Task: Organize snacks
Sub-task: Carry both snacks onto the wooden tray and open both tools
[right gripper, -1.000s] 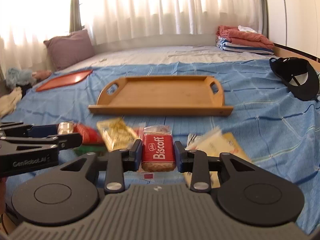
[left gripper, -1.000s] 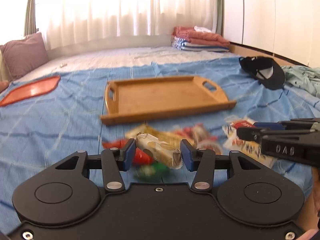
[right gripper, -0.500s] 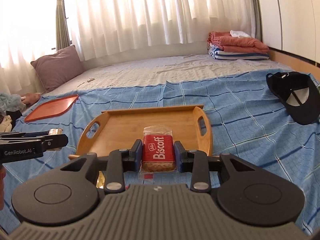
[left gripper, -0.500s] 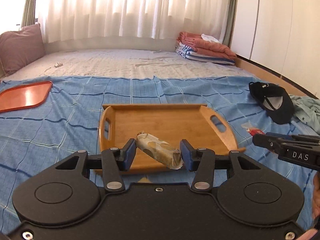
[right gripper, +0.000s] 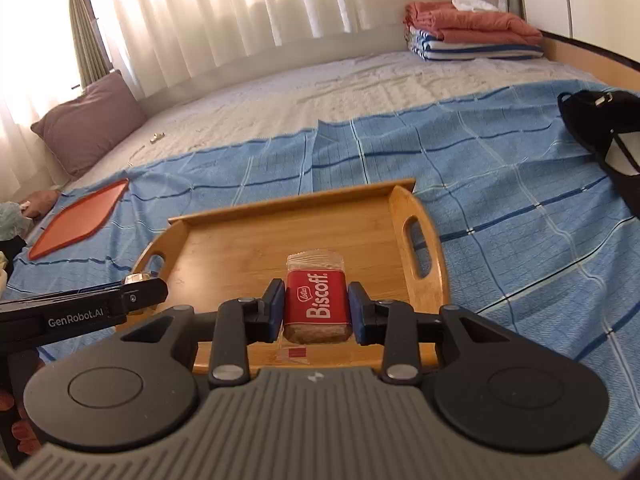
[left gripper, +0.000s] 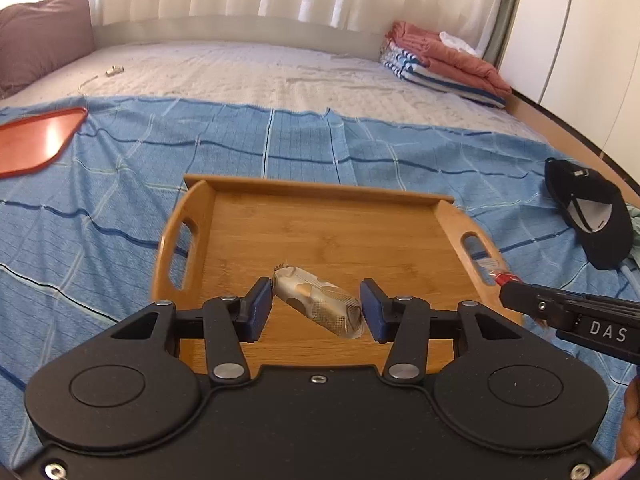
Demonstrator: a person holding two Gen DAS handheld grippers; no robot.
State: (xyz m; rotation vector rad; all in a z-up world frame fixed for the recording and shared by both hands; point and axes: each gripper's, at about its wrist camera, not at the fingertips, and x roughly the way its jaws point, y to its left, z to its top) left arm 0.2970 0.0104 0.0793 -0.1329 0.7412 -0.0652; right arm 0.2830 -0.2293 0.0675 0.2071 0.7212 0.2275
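A wooden tray (left gripper: 320, 240) with two handle slots lies on the blue checked bedspread (left gripper: 100, 200). My left gripper (left gripper: 316, 310) is shut on a beige patterned snack packet (left gripper: 316, 300), held slantwise above the tray's near half. My right gripper (right gripper: 316, 308) is shut on a red Biscoff biscuit pack (right gripper: 316, 300), upright over the tray (right gripper: 248, 240). In the left wrist view the right gripper's tip (left gripper: 516, 288) shows at the tray's right side; in the right wrist view the left gripper's tip (right gripper: 144, 290) shows at the tray's left side.
An orange flat tray (left gripper: 36, 144) lies at the far left. A black cap (left gripper: 588, 216) sits on the right. Folded towels (right gripper: 472, 32) are stacked at the back right, a mauve pillow (right gripper: 88, 124) at the back left, with curtains behind.
Both grippers carried their snacks forward from above the snack pile to above the wooden tray. The pile has dropped out of view. Both grips are unchanged.
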